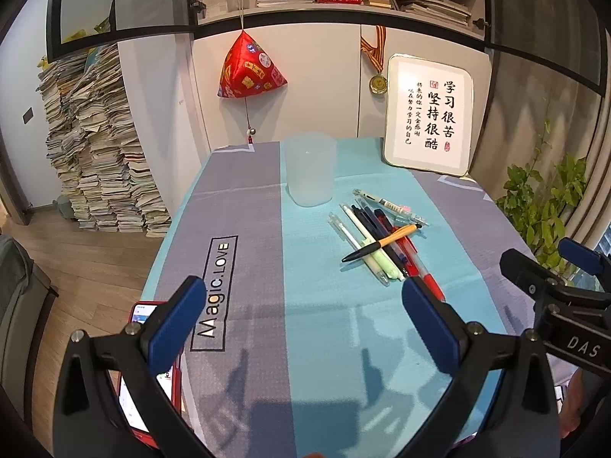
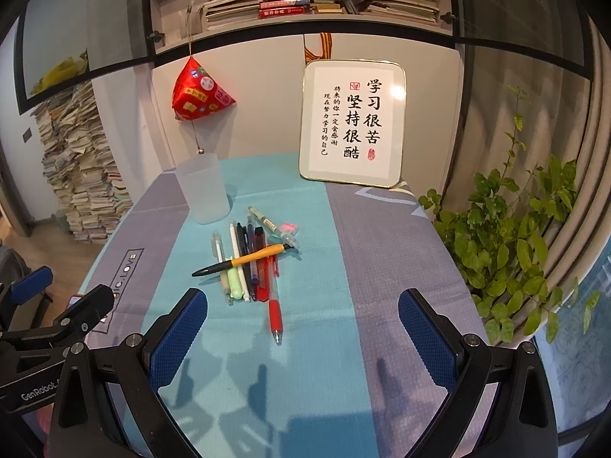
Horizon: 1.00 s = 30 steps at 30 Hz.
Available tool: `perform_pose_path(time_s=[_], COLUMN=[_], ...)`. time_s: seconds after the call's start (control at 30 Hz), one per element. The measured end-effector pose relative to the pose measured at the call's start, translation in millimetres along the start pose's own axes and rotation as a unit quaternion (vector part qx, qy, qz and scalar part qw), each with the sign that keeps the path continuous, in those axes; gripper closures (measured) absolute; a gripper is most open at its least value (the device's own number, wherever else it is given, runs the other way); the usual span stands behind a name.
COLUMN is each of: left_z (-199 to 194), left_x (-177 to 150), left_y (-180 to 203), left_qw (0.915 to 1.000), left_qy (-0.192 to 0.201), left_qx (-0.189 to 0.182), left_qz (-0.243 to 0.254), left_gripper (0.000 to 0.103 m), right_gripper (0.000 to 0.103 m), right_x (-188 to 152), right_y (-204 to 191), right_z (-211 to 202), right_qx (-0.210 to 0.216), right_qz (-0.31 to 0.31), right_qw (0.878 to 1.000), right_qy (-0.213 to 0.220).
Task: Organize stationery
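A pile of several pens (image 1: 382,240) lies on the blue and grey tablecloth (image 1: 313,305); it shows in the right wrist view too (image 2: 248,259). A yellow and black pen (image 2: 240,261) lies across the others. A red pen (image 2: 274,305) sticks out toward me. A frosted plastic cup (image 1: 310,170) stands upright behind the pens, also in the right wrist view (image 2: 204,191). My left gripper (image 1: 301,297) is open and empty, above the cloth near the pile. My right gripper (image 2: 303,309) is open and empty, just short of the red pen's tip.
A framed calligraphy board (image 2: 353,124) leans on the wall at the table's back. A red phone (image 1: 145,362) lies at the table's left edge. A green plant (image 2: 511,244) stands to the right. Stacks of books (image 1: 95,152) stand on the floor at left.
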<state>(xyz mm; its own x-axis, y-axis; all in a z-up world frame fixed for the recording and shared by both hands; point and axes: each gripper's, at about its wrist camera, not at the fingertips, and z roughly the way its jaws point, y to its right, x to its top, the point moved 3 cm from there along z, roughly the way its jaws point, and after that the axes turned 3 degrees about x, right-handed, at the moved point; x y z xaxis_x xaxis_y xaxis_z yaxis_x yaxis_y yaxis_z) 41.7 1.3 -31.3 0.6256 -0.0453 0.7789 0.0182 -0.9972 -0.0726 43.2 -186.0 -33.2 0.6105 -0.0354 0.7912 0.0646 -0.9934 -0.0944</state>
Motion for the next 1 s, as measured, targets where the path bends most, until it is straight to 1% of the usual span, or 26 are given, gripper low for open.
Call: perform_pose_path(time_s=[0.13,0.37,0.5,1.0], left_z=[4.3,5.5,8.9,19.1], left_x=[0.7,1.9,4.2,5.5], left_y=[1.6,4.1,3.6,-3.0], left_qw=[1.0000,0.9999,0.9998,0.9996], left_qy=[-0.007,-0.004,-0.009,-0.023], left_qx=[0.003,-0.012,-0.017,-0.015], left_qz=[0.005,0.008,0.004,-0.005], left_gripper=[0.001,0.001,0.002,0.003], right_gripper=[0.003,0.003,0.003,0.003], right_x=[0.5,2.7,4.8,6.7], right_y=[1.0,1.9,2.9,2.1], right_z=[3.1,9.6,11.3,20.9], right_qx=[0.001,-0.003,-0.006,-0.008], right_qz=[0.001,0.003,0.005,0.006], right_qw=[1.000,1.000,1.000,1.000], right_qy=[-0.002,-0.009,-0.010,-0.024])
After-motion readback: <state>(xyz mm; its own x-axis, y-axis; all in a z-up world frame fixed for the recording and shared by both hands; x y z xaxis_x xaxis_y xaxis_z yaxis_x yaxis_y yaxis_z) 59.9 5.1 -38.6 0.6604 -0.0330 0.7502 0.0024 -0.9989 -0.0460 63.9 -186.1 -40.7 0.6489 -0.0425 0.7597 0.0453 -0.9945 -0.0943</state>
